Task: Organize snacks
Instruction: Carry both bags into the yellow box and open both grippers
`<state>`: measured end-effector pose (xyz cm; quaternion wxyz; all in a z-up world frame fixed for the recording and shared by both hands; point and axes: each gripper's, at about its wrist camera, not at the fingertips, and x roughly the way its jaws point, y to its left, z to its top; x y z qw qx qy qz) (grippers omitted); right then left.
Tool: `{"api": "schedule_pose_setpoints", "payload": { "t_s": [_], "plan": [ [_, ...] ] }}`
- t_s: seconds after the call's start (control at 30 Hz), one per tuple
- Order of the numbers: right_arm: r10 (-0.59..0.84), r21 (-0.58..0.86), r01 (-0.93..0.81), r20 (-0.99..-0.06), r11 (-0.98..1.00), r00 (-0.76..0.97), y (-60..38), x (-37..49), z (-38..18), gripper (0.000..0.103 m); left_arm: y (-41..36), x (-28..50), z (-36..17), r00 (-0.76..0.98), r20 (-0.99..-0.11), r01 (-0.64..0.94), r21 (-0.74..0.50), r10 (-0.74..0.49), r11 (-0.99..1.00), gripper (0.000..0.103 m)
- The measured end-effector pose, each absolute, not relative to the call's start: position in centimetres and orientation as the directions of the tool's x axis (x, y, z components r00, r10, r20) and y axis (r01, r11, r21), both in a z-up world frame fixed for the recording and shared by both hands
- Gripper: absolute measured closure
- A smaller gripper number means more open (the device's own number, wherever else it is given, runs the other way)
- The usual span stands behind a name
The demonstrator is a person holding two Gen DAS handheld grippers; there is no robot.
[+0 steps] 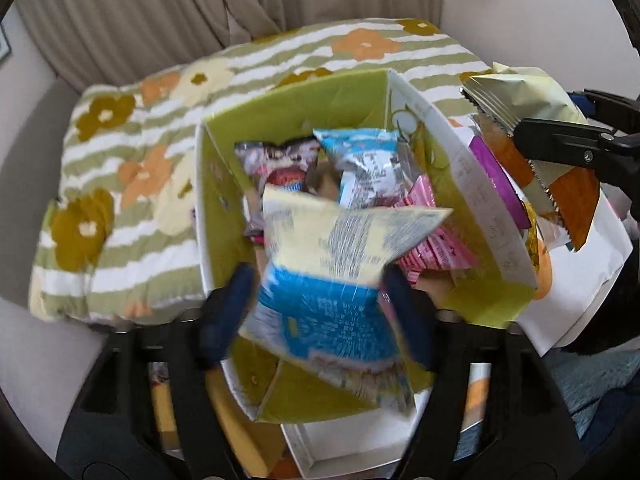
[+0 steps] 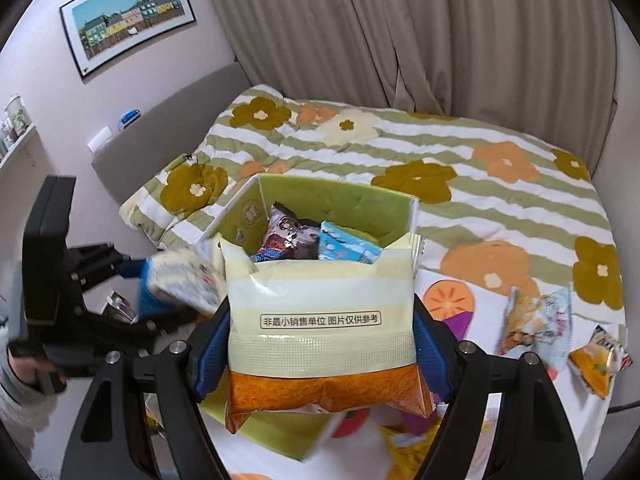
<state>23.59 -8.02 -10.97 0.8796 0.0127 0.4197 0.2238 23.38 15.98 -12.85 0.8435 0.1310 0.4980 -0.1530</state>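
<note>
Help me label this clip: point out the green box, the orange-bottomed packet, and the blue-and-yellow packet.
green box [image 2: 340,200]: right wrist view, inside of far wall.
orange-bottomed packet [image 2: 320,280]: right wrist view, pale upper face.
blue-and-yellow packet [image 1: 324,304]: left wrist view, blue lower half.

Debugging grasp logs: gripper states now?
Left gripper: shut on blue packet, above box.
Right gripper: shut on orange packet.

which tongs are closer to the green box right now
Left. The left tongs hold a blue-and-cream packet directly over the open green box; the right tongs hold an orange-and-cream packet beside it.
</note>
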Motion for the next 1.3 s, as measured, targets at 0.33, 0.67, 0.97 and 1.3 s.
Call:
{"api": "schedule_pose_setpoints", "payload": {
  "t_s": [0.33,0.67,0.97,1.3],
  "plan": [
    [0.345,0.232,-0.272,-0.786,0.934,0.513,-5.1,24.6,-13.5,0.027,18.2,23.0,-14.1,0.489,-0.848,0.341,-0.027,-0.203,0.939,0.000],
    [0.345,0.234,-0.277,-0.806,0.932,0.481,-3.2,26.8,-14.8,0.025,18.4,21.1,-15.3,0.497,-0.853,0.252,-0.033,-0.159,0.967,0.000],
    [0.380,0.234,-0.337,-0.789,0.912,0.483,-1.4,27.2,-15.3,0.004,19.8,20.6,-15.9,0.490,-0.862,0.191,-0.041,-0.131,0.981,0.000],
    [0.376,0.219,-0.336,-0.760,0.916,0.529,-3.1,25.2,-13.2,0.003,19.5,19.8,-14.4,0.524,-0.840,0.190,-0.047,-0.142,0.981,0.000]
  ]
}}
